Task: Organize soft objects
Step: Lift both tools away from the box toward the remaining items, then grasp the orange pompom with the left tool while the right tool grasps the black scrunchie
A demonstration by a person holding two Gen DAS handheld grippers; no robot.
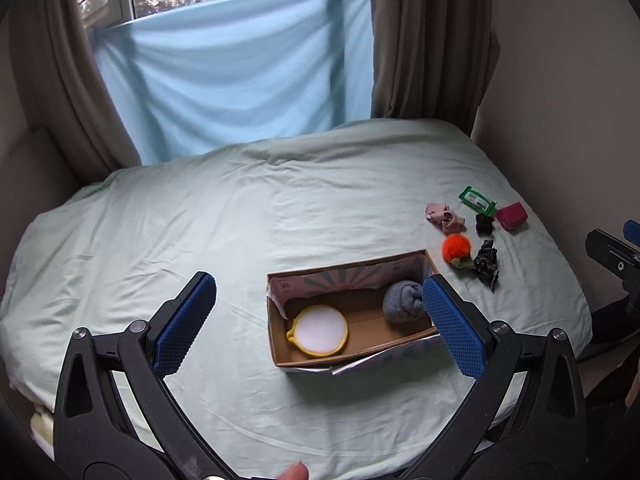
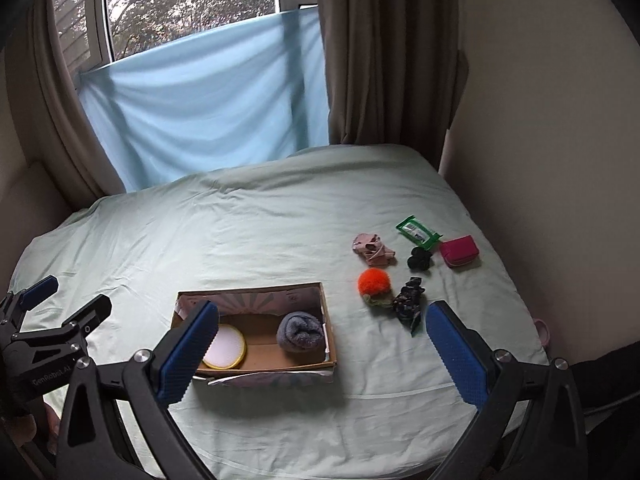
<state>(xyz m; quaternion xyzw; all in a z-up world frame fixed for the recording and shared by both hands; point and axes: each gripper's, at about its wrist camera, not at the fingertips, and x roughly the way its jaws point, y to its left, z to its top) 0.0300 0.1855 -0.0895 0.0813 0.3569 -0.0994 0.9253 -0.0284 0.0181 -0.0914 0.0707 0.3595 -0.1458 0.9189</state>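
An open cardboard box (image 1: 404,340) (image 2: 328,332) sits on the bed and holds a rolled grey cloth (image 1: 402,301) (image 2: 301,333) and a round yellow-rimmed white pad (image 1: 320,330) (image 2: 226,346). To its right lie an orange pompom (image 1: 456,246) (image 2: 373,281), a dark patterned cloth (image 1: 487,264) (image 2: 408,304), a pink cloth (image 1: 443,216) (image 2: 372,249), a black scrunchie (image 1: 484,224) (image 2: 419,258), a magenta pouch (image 1: 511,216) (image 2: 459,251) and a green packet (image 1: 477,199) (image 2: 418,233). My left gripper (image 1: 320,300) is open and empty above the box. My right gripper (image 2: 322,330) is open and empty, near the box.
The bed (image 1: 248,208) has a pale green sheet. A blue cloth (image 1: 240,80) hangs over the window behind it, with brown curtains (image 1: 424,40) at the sides. A wall (image 1: 560,100) runs close along the bed's right side.
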